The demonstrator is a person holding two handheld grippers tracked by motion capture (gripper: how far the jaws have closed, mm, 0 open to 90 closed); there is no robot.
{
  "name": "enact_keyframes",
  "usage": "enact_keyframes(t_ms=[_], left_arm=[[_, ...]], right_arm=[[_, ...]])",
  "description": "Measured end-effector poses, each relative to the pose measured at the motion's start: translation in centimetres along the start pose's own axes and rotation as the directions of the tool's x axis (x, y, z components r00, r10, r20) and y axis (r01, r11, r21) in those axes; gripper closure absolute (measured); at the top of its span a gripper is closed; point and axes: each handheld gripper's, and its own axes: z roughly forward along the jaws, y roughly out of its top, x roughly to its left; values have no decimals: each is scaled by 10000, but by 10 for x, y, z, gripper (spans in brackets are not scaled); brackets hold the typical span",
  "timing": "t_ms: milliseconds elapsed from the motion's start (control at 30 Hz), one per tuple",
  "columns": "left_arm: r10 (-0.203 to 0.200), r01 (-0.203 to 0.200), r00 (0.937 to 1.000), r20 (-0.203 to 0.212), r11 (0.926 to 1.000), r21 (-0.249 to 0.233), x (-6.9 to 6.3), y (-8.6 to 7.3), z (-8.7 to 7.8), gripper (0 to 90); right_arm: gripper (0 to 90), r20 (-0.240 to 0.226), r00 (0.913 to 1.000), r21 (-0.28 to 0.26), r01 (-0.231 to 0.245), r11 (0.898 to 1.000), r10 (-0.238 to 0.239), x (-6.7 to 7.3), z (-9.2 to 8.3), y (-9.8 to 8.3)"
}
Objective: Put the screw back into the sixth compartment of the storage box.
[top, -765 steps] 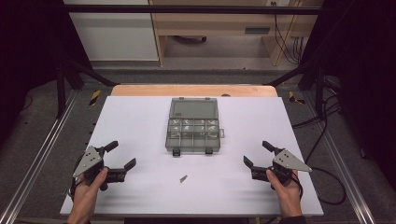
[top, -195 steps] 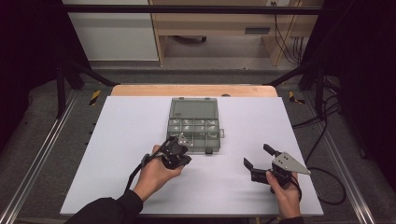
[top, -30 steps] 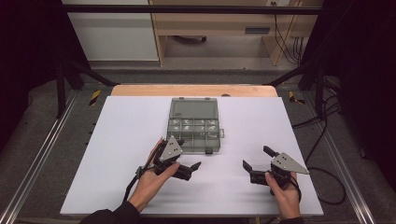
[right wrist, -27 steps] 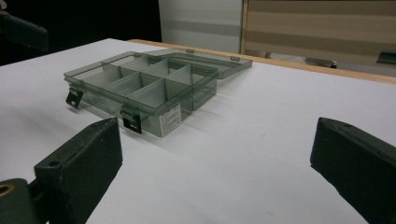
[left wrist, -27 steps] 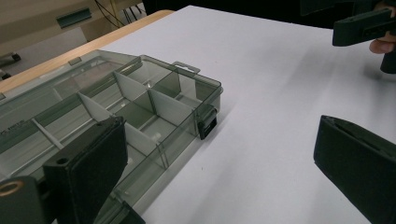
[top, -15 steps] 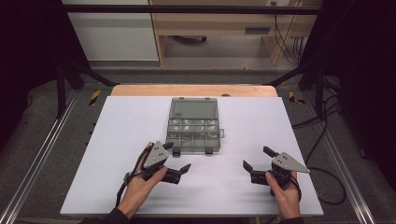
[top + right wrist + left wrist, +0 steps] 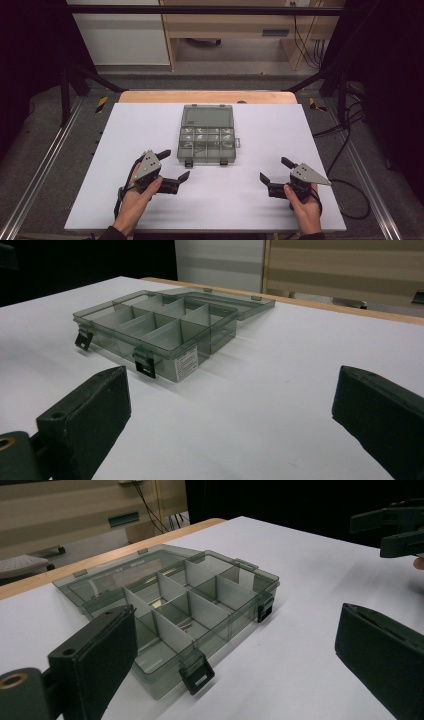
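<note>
High view's showing the left gripper hovering w/ jaws apart just beside the open compartment box mid-table, right gripper sitting jaws apart too, well apart from it, both holding nothing.

High view: the left hand enters from 7 o'clock, its forearm angled toward 1 o'clock, and grips the left gripper, whose jaws stand wide apart and point toward 2 o'clock. The right hand enters from 5 o'clock and grips the right gripper, jaws likewise spread and empty, pointing toward 10 o'clock. The two hands are well apart. Each gripper carries a grey three-cornered plate on top, and a cable trails from each toward the person.
</note>
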Motion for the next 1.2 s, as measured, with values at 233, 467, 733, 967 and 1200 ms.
enact_keyframes(t_ms=[233,467,733,967,1200], left_arm=[[128,-129,9999,-78,9997,-183,9,-1,-14,34],[-55,40,9995,-304,9987,-502,18,0,-34,34],[-203,168,9985,-500,9974,-706,27,-3,-53,33],[-356,283,9967,-735,9949,-970,37,-6,-68,33],[-481,353,9937,-1009,9916,-1246,47,-15,-79,27]], right_arm=[[31,-9,10000,-10,-23,10000,23,1,0,0],[31,-15,10000,75,-42,10000,42,1,0,0],[30,5,10000,64,-30,10000,30,1,0,0],[30,24,10000,53,-12,10000,12,1,0,0],[25,121,9999,-154,-115,9998,117,-1,-3,1]])
